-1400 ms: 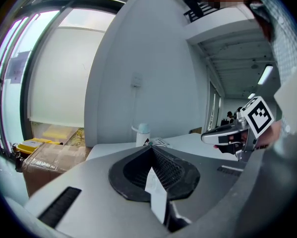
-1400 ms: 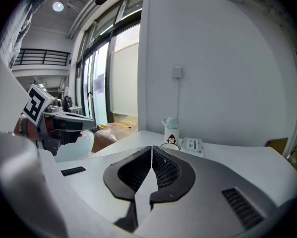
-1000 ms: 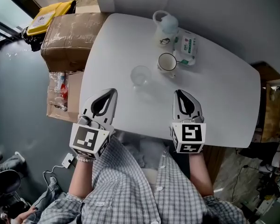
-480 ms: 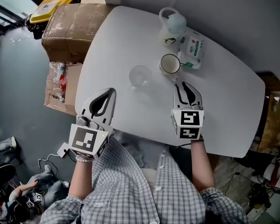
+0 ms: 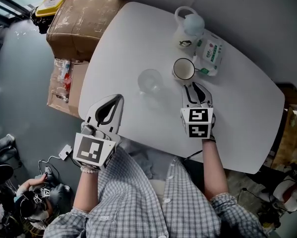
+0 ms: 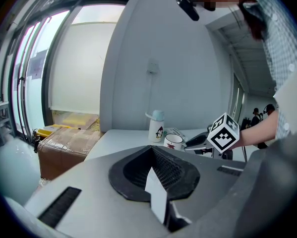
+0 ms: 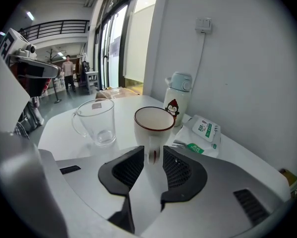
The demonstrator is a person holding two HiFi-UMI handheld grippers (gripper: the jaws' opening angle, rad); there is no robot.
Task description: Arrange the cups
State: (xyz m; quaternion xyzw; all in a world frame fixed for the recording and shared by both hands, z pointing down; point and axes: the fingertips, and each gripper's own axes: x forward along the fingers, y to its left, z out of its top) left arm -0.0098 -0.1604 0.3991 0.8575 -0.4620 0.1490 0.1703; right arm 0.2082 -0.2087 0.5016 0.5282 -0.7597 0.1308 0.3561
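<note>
White mug (image 5: 184, 69) stands upper centre on the table (image 5: 237, 113), near the glass mug (image 5: 149, 80) — right gripper (image 5: 193, 87) parted, jaws straddling its handle (image 7: 151, 154), apparently lining up a grasp — left gripper (image 5: 117, 99) clenched empty, lower left.

An open-plan workspace is shown: tall glazed walls (image 6: 64, 68); a railed upper gallery (image 7: 64, 28); taped cardboard boxes (image 5: 79, 21) and a cabled adapter (image 5: 65, 152) seen on a grey floor (image 5: 19, 93); a person (image 7: 68, 67) standing beyond.
</note>
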